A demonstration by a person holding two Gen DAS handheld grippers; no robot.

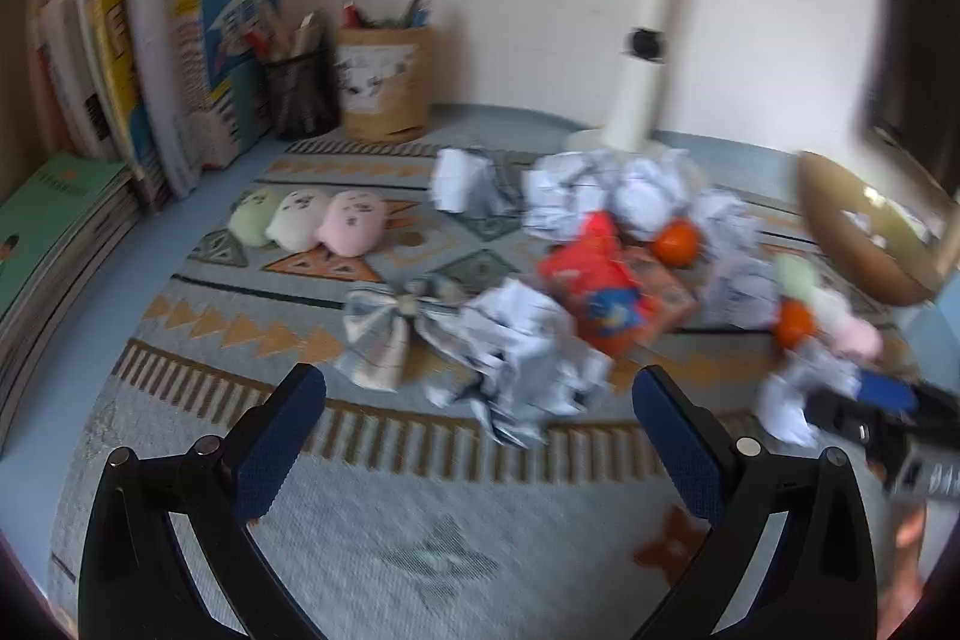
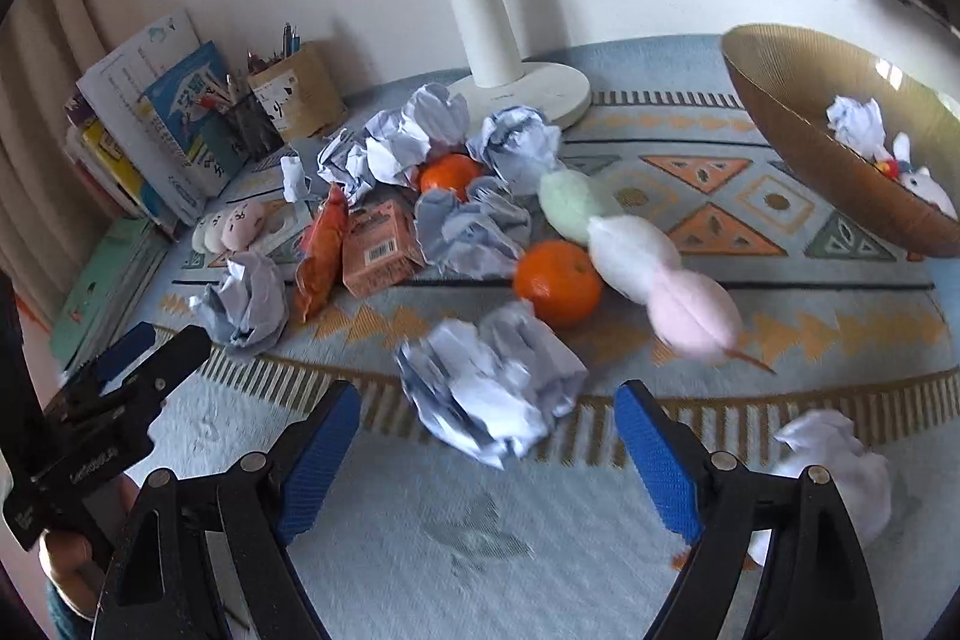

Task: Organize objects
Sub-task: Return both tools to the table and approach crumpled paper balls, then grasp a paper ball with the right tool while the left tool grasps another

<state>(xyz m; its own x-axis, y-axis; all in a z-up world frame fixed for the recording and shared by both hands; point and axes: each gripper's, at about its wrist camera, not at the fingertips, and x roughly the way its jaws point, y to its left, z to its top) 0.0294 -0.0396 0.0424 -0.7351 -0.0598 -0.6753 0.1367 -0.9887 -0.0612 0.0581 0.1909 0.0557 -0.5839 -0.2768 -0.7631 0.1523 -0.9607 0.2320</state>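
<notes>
My left gripper (image 1: 480,400) is open, and a crumpled paper ball (image 1: 516,358) lies just past its tips, untouched by the pads. My right gripper (image 2: 489,412) is open too, with another crumpled paper ball (image 2: 492,388) on the mat partly between its tips and no pad pressing on it. Behind that ball sit an orange (image 2: 558,280) and a green, white and pink plush skewer (image 2: 636,250). More paper balls (image 2: 414,130), a second orange (image 2: 450,172), a red snack bag (image 2: 321,256) and an orange box (image 2: 378,244) are heaped mid-mat. A fabric bow (image 1: 384,334) lies left of the left ball.
A brown bowl (image 2: 780,112) at the right holds a paper ball and a small plush. A white lamp base (image 2: 540,88) stands at the back. Books (image 1: 168,58) and two pen holders (image 1: 384,88) line the back left. A second plush skewer (image 1: 306,223) lies near them.
</notes>
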